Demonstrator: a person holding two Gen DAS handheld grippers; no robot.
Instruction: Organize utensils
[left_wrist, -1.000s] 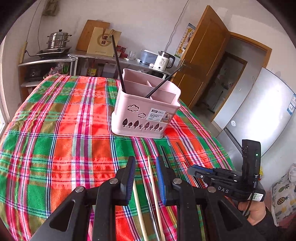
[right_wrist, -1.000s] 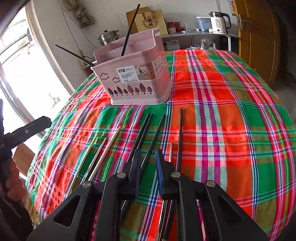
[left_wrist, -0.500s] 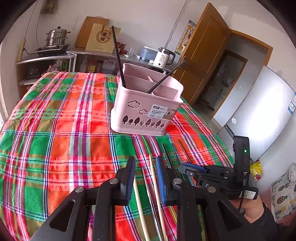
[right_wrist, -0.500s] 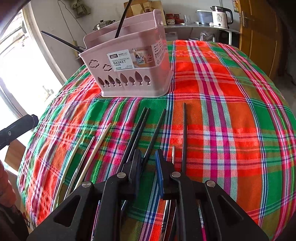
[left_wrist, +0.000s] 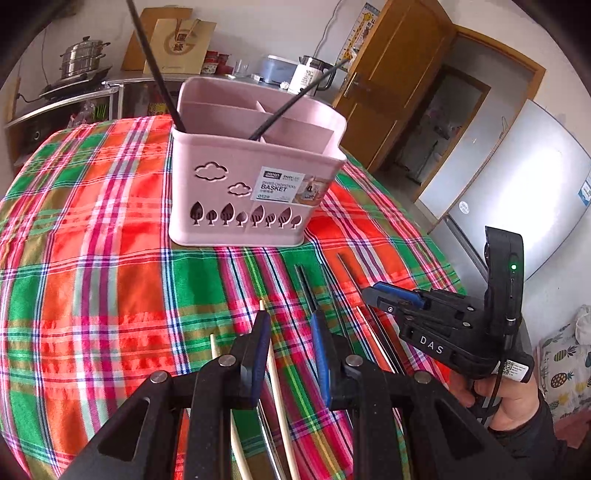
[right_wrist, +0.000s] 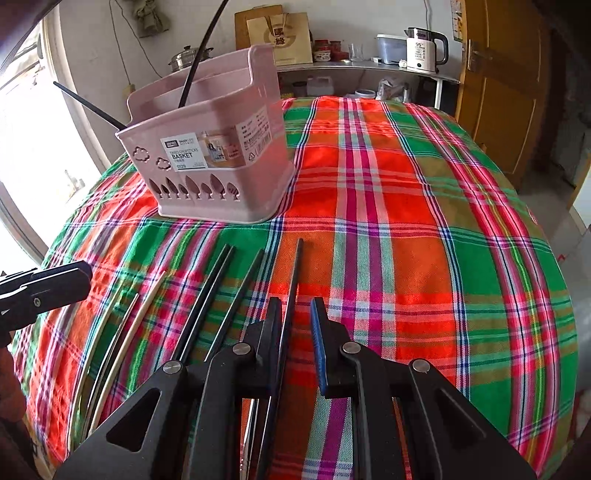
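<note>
A pink divided basket (left_wrist: 236, 192) (right_wrist: 207, 177) stands on the plaid tablecloth with two black chopsticks (left_wrist: 155, 66) leaning out of it. Loose chopsticks lie in a row in front of it. My left gripper (left_wrist: 291, 325) hovers open, jaws narrowly apart, over a pale wooden chopstick (left_wrist: 275, 365) that runs under the gap. My right gripper (right_wrist: 296, 310) is open too, above a single black chopstick (right_wrist: 295, 273) lying close to its left finger. More black chopsticks (right_wrist: 214, 288) and a pale one (right_wrist: 147, 306) lie to its left.
The right gripper (left_wrist: 376, 295), held by a hand, appears at the right of the left wrist view; the left gripper (right_wrist: 55, 277) shows at the left edge of the right wrist view. Behind are a counter with a kettle (right_wrist: 421, 51), a steamer pot (left_wrist: 81, 59), a wooden door (left_wrist: 391, 81) and a fridge (left_wrist: 517, 177).
Both grippers have come forward and lower toward the chopsticks; the basket looks larger. The single black chopstick now runs between the right fingers. Jaw gaps are unchanged.
</note>
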